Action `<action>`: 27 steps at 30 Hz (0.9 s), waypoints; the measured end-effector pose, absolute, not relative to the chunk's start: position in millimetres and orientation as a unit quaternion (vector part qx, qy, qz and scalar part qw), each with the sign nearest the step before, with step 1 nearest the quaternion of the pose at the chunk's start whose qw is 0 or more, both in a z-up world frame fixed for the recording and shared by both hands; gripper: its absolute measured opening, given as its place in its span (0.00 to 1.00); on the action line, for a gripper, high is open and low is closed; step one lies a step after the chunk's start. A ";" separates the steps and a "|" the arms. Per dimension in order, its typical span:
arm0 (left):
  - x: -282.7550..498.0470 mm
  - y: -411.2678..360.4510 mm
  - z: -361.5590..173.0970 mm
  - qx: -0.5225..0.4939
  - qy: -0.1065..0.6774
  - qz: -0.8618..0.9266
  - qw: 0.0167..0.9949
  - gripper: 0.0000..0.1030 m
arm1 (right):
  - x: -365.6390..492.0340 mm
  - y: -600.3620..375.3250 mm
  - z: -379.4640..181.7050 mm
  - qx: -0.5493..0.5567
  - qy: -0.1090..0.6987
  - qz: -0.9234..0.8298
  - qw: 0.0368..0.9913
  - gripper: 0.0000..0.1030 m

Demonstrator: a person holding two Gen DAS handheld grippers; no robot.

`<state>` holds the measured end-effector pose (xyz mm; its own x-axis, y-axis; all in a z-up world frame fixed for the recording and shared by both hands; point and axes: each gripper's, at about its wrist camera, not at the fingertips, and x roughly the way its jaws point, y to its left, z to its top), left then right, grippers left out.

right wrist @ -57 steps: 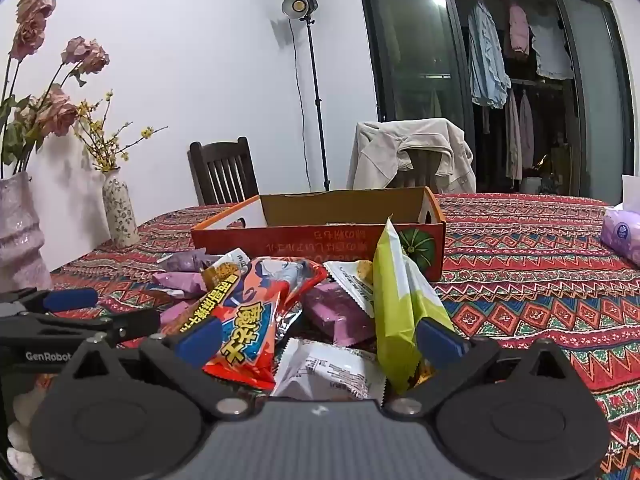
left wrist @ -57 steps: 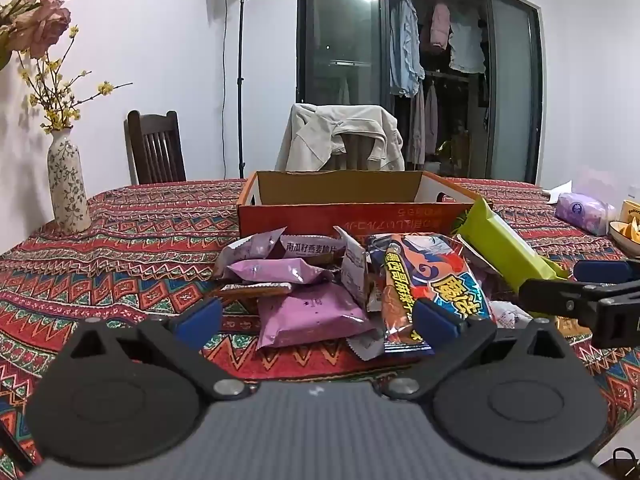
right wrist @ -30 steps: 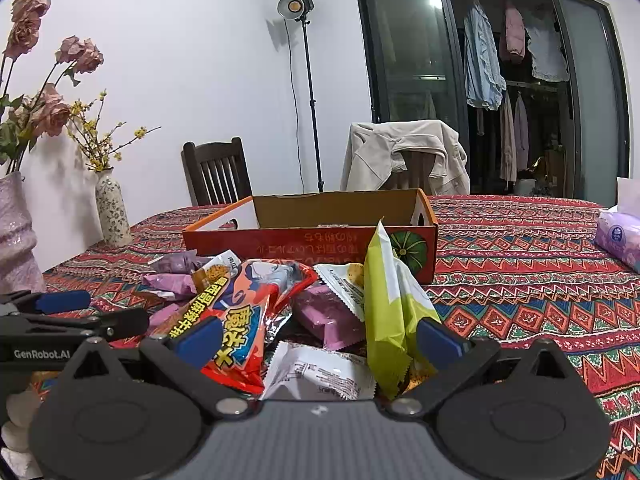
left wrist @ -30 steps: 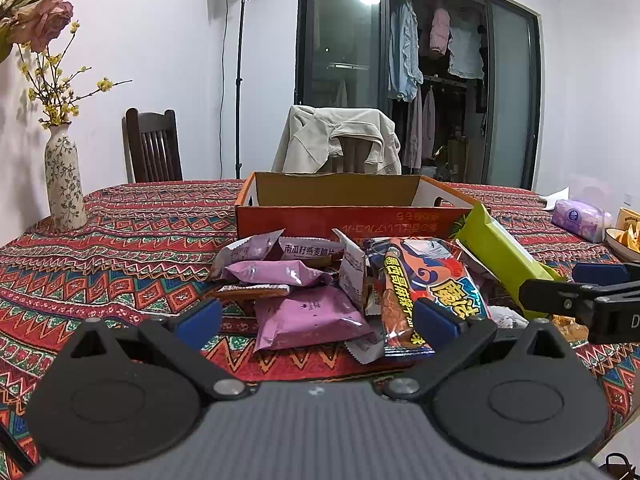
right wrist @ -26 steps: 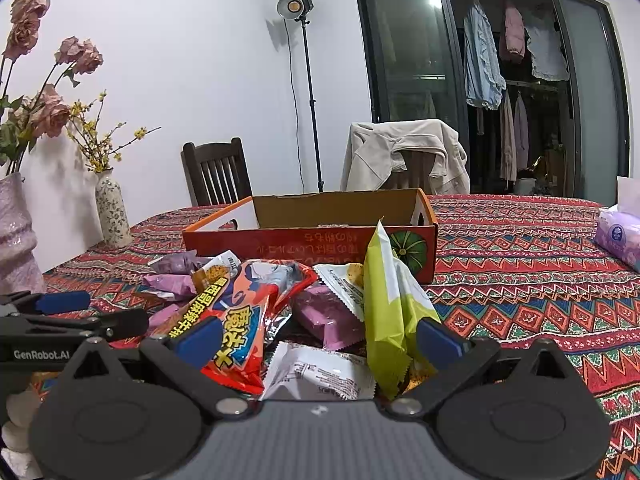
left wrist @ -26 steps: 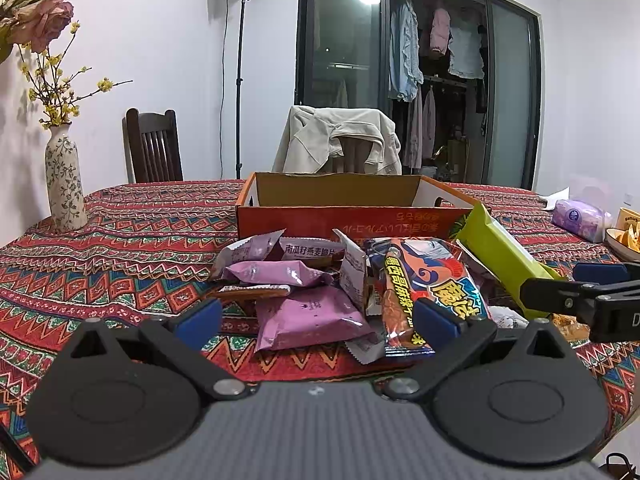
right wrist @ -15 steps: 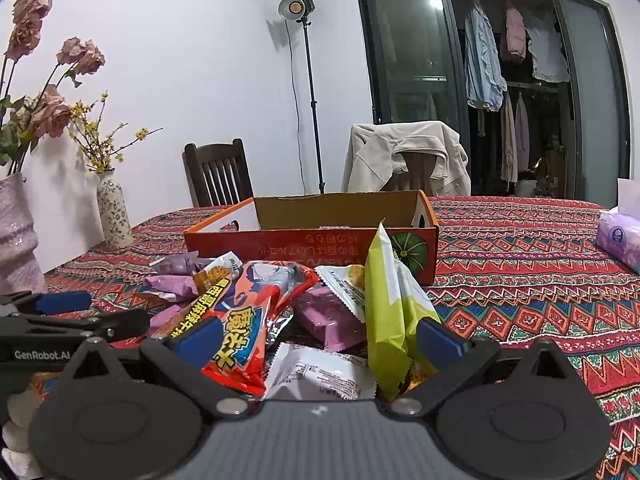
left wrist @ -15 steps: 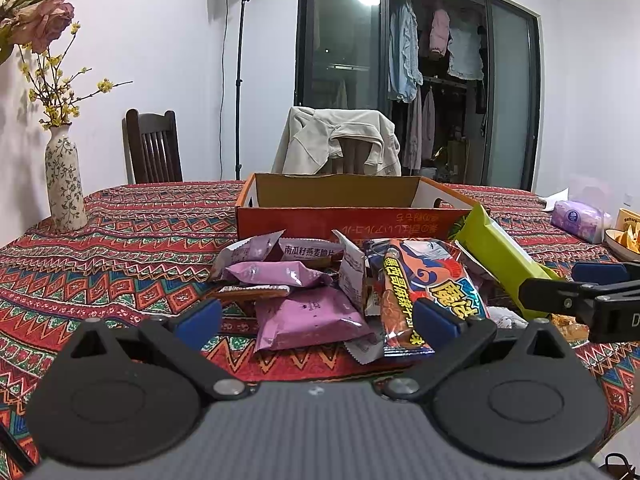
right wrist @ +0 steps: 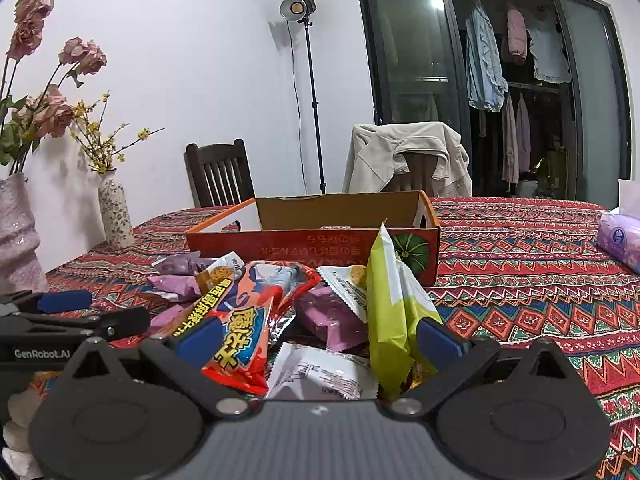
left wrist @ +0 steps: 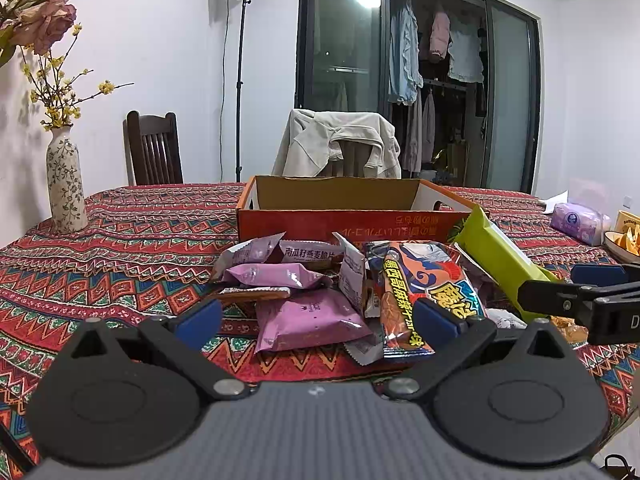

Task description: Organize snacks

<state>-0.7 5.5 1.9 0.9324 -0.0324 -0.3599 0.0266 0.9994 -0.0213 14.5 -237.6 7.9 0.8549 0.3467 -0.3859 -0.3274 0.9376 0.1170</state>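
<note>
A pile of snack packets lies on the patterned tablecloth in front of an open orange cardboard box [left wrist: 352,224] [right wrist: 312,240]. It holds purple packets [left wrist: 312,316], a red and blue packet [left wrist: 424,284] [right wrist: 248,320], a tall green packet [left wrist: 496,256] [right wrist: 396,312] and a white packet [right wrist: 320,376]. My left gripper [left wrist: 316,316] is open and empty just before the pile. My right gripper [right wrist: 316,336] is open and empty, its fingers flanking the near edge of the pile. Each gripper shows at the side of the other's view.
A floral vase [left wrist: 66,184] with yellow flowers stands at the left of the table. A purple tissue pack [left wrist: 576,222] [right wrist: 620,240] and a bowl of snacks [left wrist: 624,240] are at the right. Two chairs stand behind the table, one draped with a jacket [left wrist: 336,144].
Both grippers stay open near the pile. The views shift only slightly; no packet has moved.
</note>
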 end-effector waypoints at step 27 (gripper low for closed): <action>-1.6 5.7 2.3 -0.009 0.181 -0.016 0.983 1.00 | 13.2 -235.1 8.9 0.021 0.205 0.176 0.963 1.00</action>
<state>-1.6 5.7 2.3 0.9336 -0.0344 -0.3565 0.0281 0.9993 -0.0229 13.2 -235.1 8.9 0.8542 0.3475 -0.3868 -0.3304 0.9371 0.1122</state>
